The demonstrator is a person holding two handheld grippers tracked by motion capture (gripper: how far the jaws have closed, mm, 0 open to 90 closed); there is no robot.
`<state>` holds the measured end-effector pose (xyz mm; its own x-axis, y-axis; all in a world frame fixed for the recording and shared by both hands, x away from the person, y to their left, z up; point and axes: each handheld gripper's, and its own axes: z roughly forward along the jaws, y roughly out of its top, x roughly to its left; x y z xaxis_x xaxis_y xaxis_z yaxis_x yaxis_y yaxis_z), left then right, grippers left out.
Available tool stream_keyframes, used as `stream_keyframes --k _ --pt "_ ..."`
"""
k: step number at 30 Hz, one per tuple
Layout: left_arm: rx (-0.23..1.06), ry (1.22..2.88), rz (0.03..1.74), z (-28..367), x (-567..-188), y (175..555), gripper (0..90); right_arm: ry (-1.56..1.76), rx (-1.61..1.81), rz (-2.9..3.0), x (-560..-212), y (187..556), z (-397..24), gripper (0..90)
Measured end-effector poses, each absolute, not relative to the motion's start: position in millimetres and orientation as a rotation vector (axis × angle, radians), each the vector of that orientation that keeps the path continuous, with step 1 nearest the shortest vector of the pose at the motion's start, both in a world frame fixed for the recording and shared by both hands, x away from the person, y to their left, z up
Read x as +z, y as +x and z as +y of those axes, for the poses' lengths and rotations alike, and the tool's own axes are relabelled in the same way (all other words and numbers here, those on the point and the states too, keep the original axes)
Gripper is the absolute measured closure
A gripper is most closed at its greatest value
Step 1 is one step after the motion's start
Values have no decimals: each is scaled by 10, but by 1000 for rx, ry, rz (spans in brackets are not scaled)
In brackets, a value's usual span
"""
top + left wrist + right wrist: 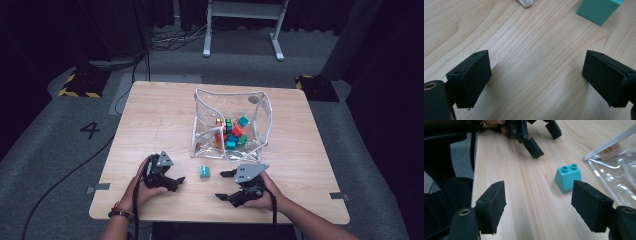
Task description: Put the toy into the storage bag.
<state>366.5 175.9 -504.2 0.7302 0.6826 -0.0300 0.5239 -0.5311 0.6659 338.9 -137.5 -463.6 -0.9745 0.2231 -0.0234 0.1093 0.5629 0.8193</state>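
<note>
Both claws are sitting low at the near edge of the table (150, 120), each one held in a person's hand, and both are spread wide with nothing between the jaws. Left gripper (170, 181) is near the front left, its jaws pointing roughly toward the middle of the table; in the left gripper view you can see bare wood grain between its two black pads, with a corner of the teal block (599, 10) up at the top right, well ahead of the jaws. Right gripper (224, 185) is over on the front right, jaws aimed leftward, also gaping and gripping nothing. From the right gripper view the teal block sits just past the right-hand jaw, close to it, though I can't tell for sure if it's touching; looks apart to me. That little block has two studs on top and a sloped face, standing upright on the wood, between the two grippers and a bit further in. Right behind it is the clear plastic pouch (260, 107) with white trim, standing open near the table's center, with a jumble of colored blocks (232, 134) inside: red, green, teal, orange. Beyond the table there's grey carpet (60, 150) and a white frame leg (276, 47).
</note>
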Motion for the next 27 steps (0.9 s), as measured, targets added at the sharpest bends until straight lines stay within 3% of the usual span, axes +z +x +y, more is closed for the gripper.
stream_keyframes --k 10,27 --pt "309 2256 905 1757 -5044 3665 88 286 1292 2602 -4903 3533 -941 279" --pt "310 2255 905 1756 -5045 3664 89 338 1210 2613 -5010 3813 -717 292"
